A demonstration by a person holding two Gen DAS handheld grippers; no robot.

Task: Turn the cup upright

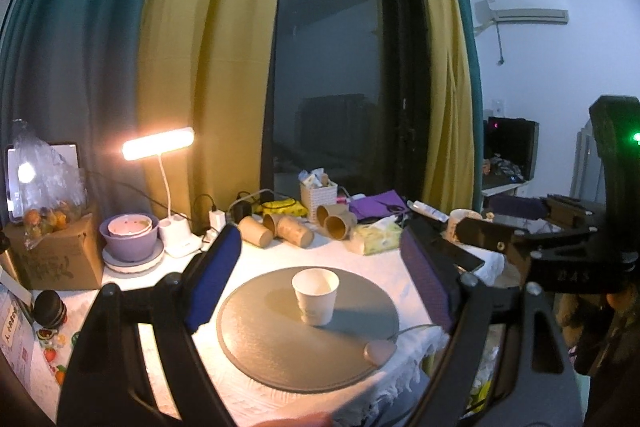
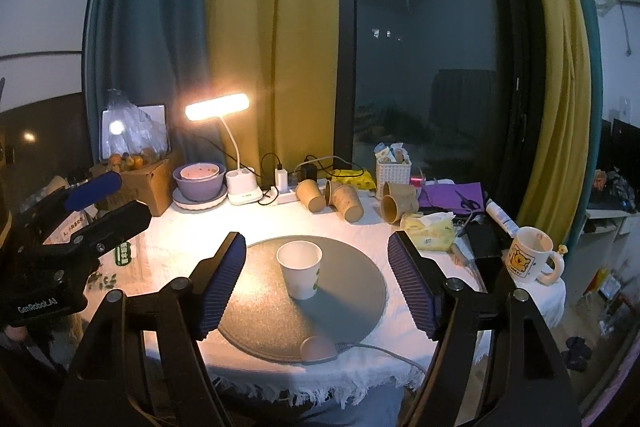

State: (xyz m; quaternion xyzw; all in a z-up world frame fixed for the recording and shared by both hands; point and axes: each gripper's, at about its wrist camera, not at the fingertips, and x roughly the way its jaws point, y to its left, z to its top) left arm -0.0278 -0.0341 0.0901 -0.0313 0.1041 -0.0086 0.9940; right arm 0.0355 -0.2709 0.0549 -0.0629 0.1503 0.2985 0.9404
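Above the round mat [image 2: 256, 311], both grippers level, fingers [image 2: 224, 283] spread wide, upright cup [image 2: 300, 269] ungripped between.

A lit white desk lamp [image 2: 218, 107] stands at eleven o'clock on the bench [image 2: 168, 247]; brown paper cups [image 2: 346, 202] lie at twelve.

The grey round mat [image 2: 256, 307] offers bare surface on all sides of the upright white cup [image 2: 300, 269], the sole obstacle at frame centre. At the mat's lower edge sits a pink mouse [image 2: 318, 349]. Above the mat, toppled brown cups [image 2: 334, 201] and a tissue pack [image 2: 428, 229] obstruct passage.
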